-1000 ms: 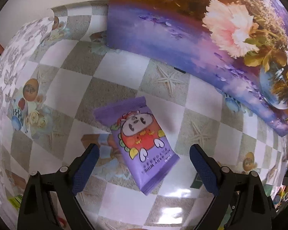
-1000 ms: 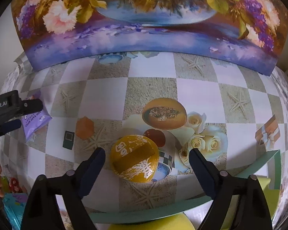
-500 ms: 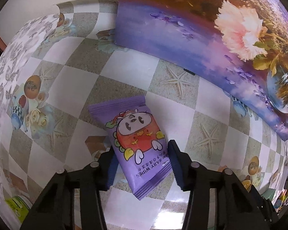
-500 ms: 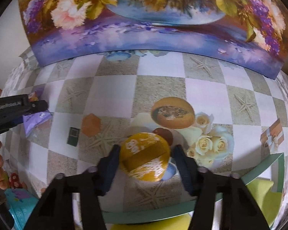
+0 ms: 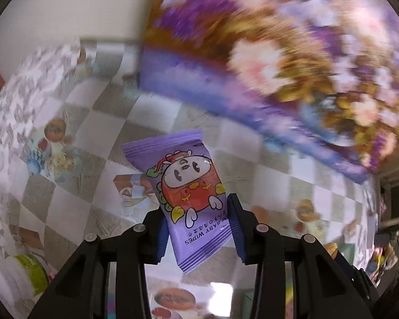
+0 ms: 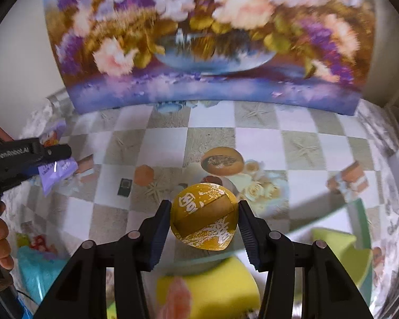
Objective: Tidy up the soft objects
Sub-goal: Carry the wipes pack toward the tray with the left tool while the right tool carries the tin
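My left tongs (image 5: 196, 231) pinch the purple pack of baby wipes (image 5: 185, 199) by its two long sides, near its lower end, and the jaws are closing a little more on it; the pack hangs above the checkered tabletop (image 5: 93, 122), its upper end free and tilted away from me. I judge it light and soft, a slippery film that can bend or slide, so a hold nearer the middle seems safer to me. My right tongs (image 6: 204, 224) pinch the round golden pouch (image 6: 203, 215) at its widest part, over the tabletop and near the yellow-green cushion (image 6: 210, 289); it looks light and flat; its foil seems smooth, so I think the ribbed pads must press on the edges without crushing.
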Demonstrator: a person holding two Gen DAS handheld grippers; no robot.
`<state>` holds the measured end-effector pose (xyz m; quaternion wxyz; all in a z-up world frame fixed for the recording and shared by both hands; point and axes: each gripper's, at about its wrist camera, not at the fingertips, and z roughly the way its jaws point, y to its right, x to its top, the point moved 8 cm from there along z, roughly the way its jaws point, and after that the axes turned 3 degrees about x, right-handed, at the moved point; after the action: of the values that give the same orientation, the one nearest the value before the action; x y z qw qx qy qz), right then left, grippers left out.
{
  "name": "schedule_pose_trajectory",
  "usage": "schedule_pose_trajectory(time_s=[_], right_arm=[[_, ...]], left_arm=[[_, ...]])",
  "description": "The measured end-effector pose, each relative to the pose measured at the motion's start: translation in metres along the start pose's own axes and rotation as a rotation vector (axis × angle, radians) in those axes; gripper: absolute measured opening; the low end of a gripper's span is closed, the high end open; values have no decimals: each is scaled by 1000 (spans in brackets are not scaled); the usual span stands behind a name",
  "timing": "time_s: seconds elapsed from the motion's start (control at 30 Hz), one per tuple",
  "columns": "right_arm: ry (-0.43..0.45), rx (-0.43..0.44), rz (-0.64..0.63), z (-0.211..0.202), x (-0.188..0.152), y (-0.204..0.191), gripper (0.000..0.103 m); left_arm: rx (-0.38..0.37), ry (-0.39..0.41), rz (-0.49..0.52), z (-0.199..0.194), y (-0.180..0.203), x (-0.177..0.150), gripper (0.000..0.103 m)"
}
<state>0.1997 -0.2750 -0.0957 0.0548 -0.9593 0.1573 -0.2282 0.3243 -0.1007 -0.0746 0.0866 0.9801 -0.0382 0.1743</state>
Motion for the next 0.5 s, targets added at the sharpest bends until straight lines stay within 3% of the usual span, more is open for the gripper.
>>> schedule_pose_trajectory(time_s=[0.07, 0.5], right_arm=[[-2, 13, 21, -7, -4, 2, 53], [21, 16, 72, -76, -39, 34, 53]], left_arm=[[-16, 38, 11, -25, 16, -13, 42], [-84, 123, 28, -95, 53, -77, 42]])
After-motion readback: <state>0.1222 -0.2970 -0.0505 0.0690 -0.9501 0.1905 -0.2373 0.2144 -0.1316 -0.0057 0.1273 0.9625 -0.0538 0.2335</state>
